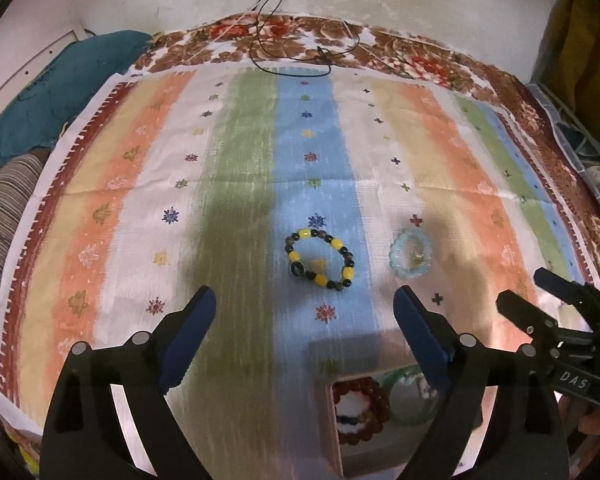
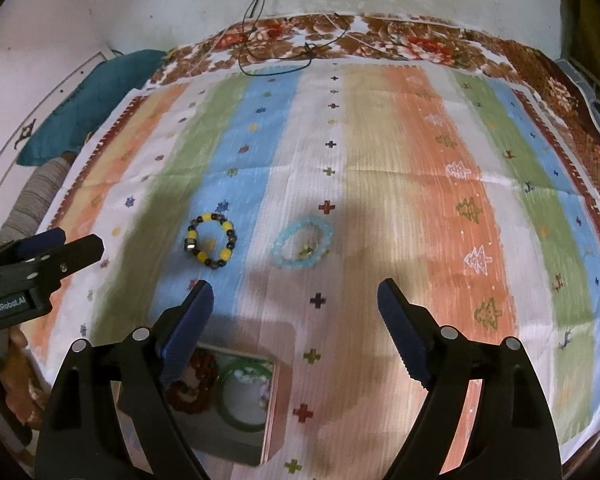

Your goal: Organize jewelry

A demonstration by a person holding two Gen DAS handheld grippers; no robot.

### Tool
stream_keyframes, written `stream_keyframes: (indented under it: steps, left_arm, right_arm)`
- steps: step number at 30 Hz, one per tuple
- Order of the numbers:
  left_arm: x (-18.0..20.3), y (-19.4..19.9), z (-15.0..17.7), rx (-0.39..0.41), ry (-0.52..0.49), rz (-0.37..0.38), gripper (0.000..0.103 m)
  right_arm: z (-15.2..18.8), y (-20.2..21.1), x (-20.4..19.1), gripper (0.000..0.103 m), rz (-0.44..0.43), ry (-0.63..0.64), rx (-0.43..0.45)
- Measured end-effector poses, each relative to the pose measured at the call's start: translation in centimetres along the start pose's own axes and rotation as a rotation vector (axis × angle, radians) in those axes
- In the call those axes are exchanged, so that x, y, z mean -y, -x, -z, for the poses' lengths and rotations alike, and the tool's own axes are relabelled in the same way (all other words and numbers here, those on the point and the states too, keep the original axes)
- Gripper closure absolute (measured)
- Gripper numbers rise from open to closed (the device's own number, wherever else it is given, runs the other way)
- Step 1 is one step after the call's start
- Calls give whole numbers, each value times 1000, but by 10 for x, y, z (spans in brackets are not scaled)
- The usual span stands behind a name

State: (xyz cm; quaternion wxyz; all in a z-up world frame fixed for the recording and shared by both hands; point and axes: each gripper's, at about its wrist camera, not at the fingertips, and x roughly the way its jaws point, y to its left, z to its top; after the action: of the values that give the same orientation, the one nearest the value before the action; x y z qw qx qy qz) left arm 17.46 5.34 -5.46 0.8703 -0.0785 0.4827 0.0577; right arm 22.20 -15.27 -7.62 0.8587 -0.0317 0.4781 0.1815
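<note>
**Bracelets: two loose on the cloth, two boxed**

Bracelets of beads, going left to right: the yellow-and-dark beaded bracelet (image 1: pixel 321 259) lies flat on the blue stripe of the striped cloth (image 1: pixel 236 152), and the pale blue bracelet (image 1: pixel 410 253) rests just beside it on the white stripe, apart from it. Both look light, limp on their cord and prone to roll; pinching across one side of the ring, bead to bead, seems the safest hold.

Nearer the cameras, the wooden box (image 2: pixel 274 396) already holds a red beaded bracelet (image 1: pixel 360 408) and a green bangle (image 2: pixel 242 398).

The left gripper (image 1: pixel 304 308) hovers with fingers spread wide, empty. The right gripper (image 2: pixel 292 300) is likewise wide open and holding nothing.

A black cord (image 1: pixel 288 60) trails at the far edge, well clear. Nothing blocks either bracelet.
</note>
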Motion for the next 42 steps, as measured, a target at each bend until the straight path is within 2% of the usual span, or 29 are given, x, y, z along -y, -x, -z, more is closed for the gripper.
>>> stream_keyframes:
  steps: [6, 14, 18, 26, 31, 40, 42]
  left_arm:
    - [-3, -19, -5, -13, -1, -31, 9]
    - [-13, -42, -11, -45, 46, -17, 9]
    - [-14, -50, -14, -49, 48, -19, 9]
    - [-12, -68, -18, -53, 23, -28, 9]
    - [-16, -83, -20, -84, 39, 14, 9]
    - [-19, -100, -26, -97, 45, 4, 9]
    - [-20, -105, -27, -102, 38, 23, 9]
  right_arm:
    - [-9, -13, 1, 18, 12, 1, -8]
    - [-18, -33, 6, 16, 13, -8, -34]
    - [-23, -42, 8, 12, 24, -11, -44]
    - [-28, -66, 15, 12, 56, -10, -83]
    - [-27, -81, 21, 12, 37, -44, -109]
    - [-33, -97, 25, 12, 45, -67, -105]
    - [-33, -104, 27, 12, 49, -68, -120]
